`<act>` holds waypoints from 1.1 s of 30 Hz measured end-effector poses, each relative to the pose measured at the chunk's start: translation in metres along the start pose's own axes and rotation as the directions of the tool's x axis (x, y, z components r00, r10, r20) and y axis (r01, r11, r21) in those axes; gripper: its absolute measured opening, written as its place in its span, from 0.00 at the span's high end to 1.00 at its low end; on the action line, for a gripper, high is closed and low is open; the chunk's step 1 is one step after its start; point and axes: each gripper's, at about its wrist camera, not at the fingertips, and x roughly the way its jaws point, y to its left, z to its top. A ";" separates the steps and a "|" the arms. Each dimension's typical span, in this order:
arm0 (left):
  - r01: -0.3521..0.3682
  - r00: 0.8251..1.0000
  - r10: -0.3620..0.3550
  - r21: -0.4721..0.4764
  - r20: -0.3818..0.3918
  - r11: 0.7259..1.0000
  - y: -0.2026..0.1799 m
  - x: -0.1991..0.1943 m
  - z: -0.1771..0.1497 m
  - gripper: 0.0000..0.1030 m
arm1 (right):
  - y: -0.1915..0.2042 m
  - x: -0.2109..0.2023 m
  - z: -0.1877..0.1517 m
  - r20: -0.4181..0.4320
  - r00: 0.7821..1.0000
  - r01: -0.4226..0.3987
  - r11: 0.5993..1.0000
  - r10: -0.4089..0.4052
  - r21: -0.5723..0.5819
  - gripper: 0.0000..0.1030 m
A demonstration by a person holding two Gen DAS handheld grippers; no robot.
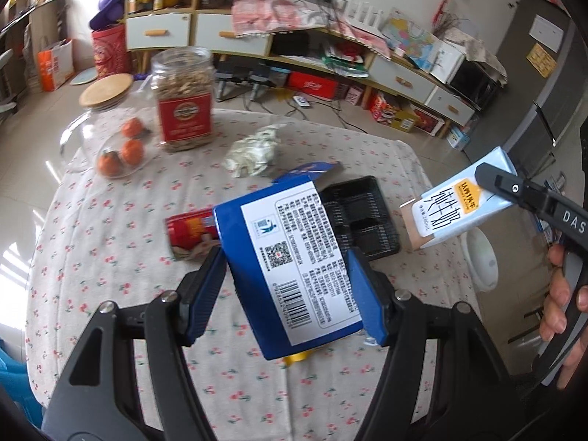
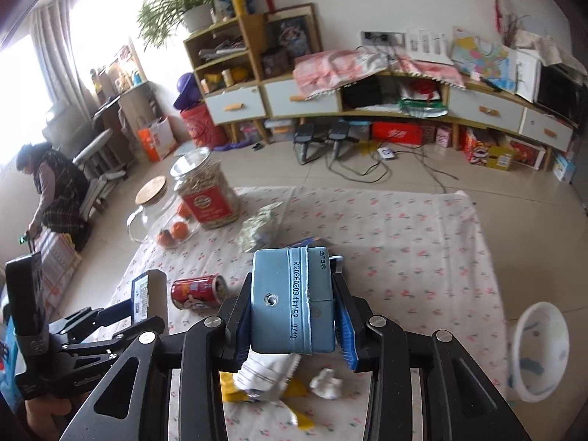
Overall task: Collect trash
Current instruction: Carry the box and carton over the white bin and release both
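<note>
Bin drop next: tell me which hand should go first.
Right, I'd judge. Its tongs grip the carton, and the white bin sits on the floor on that side. The left tongs hold the blue box over the table, farther away.

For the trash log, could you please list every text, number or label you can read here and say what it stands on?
"R20260209 11:11:52 0710": stamped on the top of the milk carton in the right gripper.
"DAS": on the right gripper's arm.
Blue box in the left gripper: label print, barcode digits too small.
Nut jar red label, red can: blurred.
</note>
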 end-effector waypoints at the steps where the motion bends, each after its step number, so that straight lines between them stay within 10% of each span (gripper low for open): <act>1: 0.010 1.000 -0.010 0.014 0.001 1.000 -0.009 0.001 0.001 0.34 | -0.008 -0.006 -0.001 0.007 1.000 0.010 1.000 -0.010 0.009 0.62; 16: 0.095 0.994 -0.084 0.182 -0.069 0.979 -0.111 0.036 -0.001 0.35 | -0.146 -0.065 -0.040 0.049 0.989 0.126 0.970 -0.139 0.206 0.62; 33: 0.232 0.967 -0.175 0.355 -0.186 0.906 -0.276 0.105 -0.016 0.35 | -0.332 -0.134 -0.133 0.003 0.949 0.273 0.827 -0.316 0.491 0.62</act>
